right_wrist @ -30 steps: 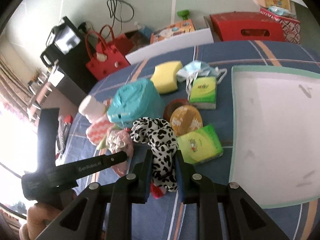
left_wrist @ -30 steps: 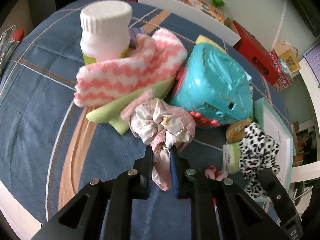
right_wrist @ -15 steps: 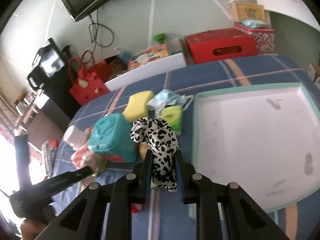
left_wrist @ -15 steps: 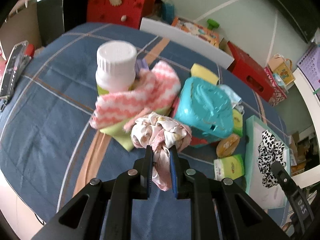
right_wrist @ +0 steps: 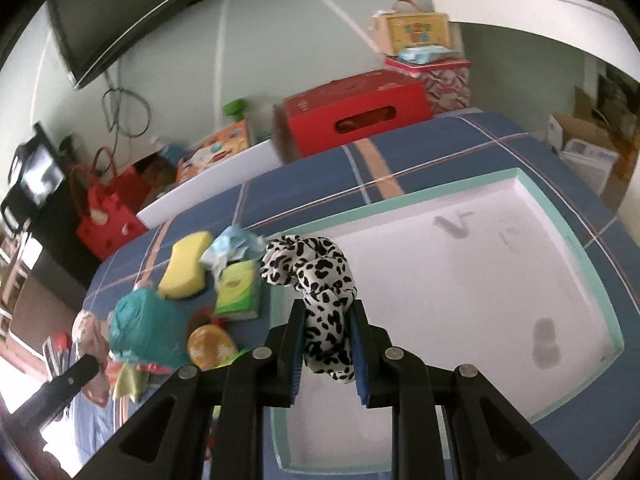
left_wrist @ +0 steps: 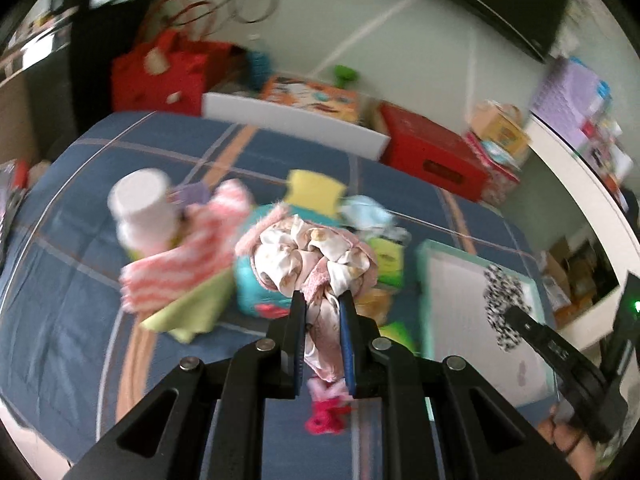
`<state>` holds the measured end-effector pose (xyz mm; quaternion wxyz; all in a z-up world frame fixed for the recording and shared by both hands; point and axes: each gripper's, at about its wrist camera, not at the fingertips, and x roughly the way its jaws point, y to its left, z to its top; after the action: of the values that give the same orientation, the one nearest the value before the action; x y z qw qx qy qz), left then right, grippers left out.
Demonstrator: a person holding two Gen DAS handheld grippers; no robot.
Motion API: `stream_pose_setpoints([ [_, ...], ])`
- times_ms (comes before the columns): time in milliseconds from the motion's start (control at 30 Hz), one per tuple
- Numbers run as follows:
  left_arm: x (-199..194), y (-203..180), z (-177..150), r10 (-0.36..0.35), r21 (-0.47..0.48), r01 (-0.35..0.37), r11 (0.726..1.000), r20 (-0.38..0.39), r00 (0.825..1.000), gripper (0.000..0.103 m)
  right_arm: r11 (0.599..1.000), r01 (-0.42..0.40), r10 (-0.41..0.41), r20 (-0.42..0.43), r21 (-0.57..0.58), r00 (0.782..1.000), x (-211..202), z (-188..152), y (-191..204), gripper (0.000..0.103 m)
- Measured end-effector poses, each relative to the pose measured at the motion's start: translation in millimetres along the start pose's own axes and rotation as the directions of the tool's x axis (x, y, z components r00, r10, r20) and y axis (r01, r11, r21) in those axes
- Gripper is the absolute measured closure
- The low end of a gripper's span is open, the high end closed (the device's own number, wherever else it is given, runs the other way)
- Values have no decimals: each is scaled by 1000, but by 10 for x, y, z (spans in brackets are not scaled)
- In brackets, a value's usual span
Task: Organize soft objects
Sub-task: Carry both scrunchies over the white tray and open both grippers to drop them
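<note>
1. My right tongs (right_wrist: 325,330) are clamped narrow on the spotted scrunchie (right_wrist: 316,276), which hangs above the near left corner of the white tray (right_wrist: 576,236). My left tongs (left_wrist: 322,334) pinch the pink scrunchie (left_wrist: 312,256), lifted clear of the blue checked desk (left_wrist: 68,280) over the clutter.
2. I judge the step to be carrying both scrunchies to the tray. I would bring the spotted one further over the tray floor before letting go, so it does not catch on the green rim.
3. The left load should follow without brushing the teal toy (left_wrist: 256,292) or the striped cloth (left_wrist: 180,264) beneath it.
4. Both scrunchies are gathered fabric, limp and ruffled; they squash between the pads and sag below them, so I expect them to drop softly.
5. The tray looks rigid, shallow and smooth, with faint grey smudges. The yellow sponge (right_wrist: 186,262) looks springy.
</note>
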<state>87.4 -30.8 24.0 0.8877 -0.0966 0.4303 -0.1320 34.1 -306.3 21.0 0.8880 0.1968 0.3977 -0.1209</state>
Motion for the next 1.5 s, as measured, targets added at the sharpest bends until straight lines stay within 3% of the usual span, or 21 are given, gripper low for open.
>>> stream_pose_setpoints([
  [267, 428, -851, 41, -78, 200, 97, 975, -103, 992, 87, 988, 105, -106, 8, 114, 994, 31, 144, -507, 81],
  [633, 1022, -1700, -150, -60, 388, 137, 911, -205, 977, 87, 948, 193, -201, 9, 252, 979, 27, 219, -1110, 80],
  [967, 1373, -2072, -139, -76, 411, 170, 896, -236, 969, 87, 934, 207, -212, -14, 293, 977, 190, 294, -1309, 79],
  [1033, 1425, -2078, -150, -78, 397, 181, 900, -260, 962, 81, 933, 223, -226, -21, 283, 974, 195, 305, -1300, 77],
  [1167, 1448, -2055, -170, -88, 365, 195, 910, -288, 954, 52, 936, 248, -247, -37, 249, 968, 163, 329, -1253, 76],
  [1200, 1428, -2045, -166, -84, 365, 187, 912, -281, 956, 43, 937, 252, -250, -40, 243, 967, 152, 332, -1243, 67],
  [1233, 1401, -2026, -157, -85, 360, 183, 915, -272, 959, 40, 937, 261, -258, -46, 231, 965, 137, 336, -1222, 60],
  [1333, 1298, -1918, -118, -111, 319, 193, 928, -259, 959, 35, 939, 279, -273, -55, 201, 960, 87, 344, -1167, 50],
  [1400, 1229, -1841, -92, -112, 301, 187, 935, -250, 962, 24, 942, 284, -277, -61, 179, 959, 68, 353, -1122, 39],
  [1500, 1057, -1715, -52, -110, 289, 167, 943, -204, 973, 21, 951, 275, -267, -79, 138, 961, 83, 353, -1038, 34],
])
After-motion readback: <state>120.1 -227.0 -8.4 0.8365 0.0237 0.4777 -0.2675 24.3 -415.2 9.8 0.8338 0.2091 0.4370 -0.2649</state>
